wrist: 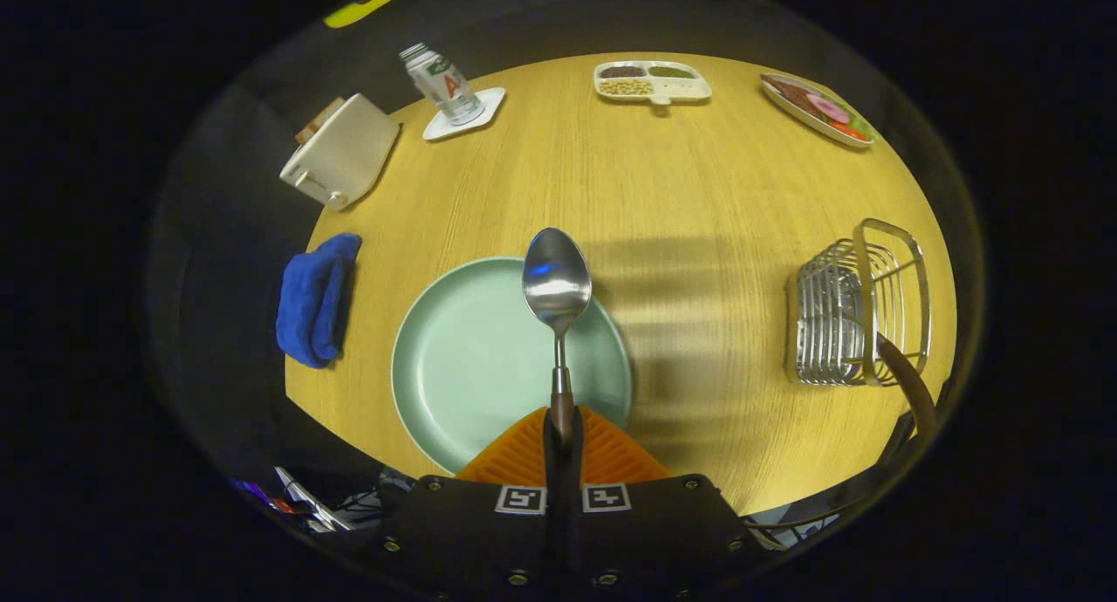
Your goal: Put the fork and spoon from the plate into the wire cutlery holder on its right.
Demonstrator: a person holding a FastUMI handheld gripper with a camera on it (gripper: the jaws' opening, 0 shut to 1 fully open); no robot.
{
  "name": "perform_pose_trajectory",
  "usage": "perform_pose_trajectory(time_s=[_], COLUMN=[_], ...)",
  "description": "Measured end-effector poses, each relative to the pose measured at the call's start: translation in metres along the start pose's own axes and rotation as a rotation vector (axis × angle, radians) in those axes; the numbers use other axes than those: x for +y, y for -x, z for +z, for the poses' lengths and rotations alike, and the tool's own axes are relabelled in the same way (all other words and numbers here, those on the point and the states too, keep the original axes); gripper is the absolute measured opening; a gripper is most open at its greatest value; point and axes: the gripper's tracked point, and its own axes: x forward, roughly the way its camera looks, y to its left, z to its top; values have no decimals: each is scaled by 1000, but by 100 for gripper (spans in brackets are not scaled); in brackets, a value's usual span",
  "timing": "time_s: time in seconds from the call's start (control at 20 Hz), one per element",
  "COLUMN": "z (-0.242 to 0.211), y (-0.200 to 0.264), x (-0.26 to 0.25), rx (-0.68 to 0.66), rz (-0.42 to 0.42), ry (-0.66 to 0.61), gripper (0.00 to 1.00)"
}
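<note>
Steel spoon (557, 281): pinched by its handle in my gripper (563, 427), both fingers pressed on it, bowl sticking out ahead over the plate's far rim.
Plate (471, 358): pale green, right under and ahead of my fingers, looks bare.
Wire cutlery holder (851, 318): off to the plate's right on the wooden table (698, 174), 1 brown handle already poking out, can't tell whose.
Other stuff: blue cloth (316, 298) left of the plate, toaster (342, 151) and a can (441, 83) further back, 2 food trays (652, 81) at the far edge.
</note>
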Motion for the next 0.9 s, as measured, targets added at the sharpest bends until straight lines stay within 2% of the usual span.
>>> perform_pose_trajectory(time_s=[0.4,0.9], z=[7,3], y=[36,70], x=[-57,-97], rx=[-104,-192], rz=[-64,-87], ry=[-196,-385], gripper=[1,1])
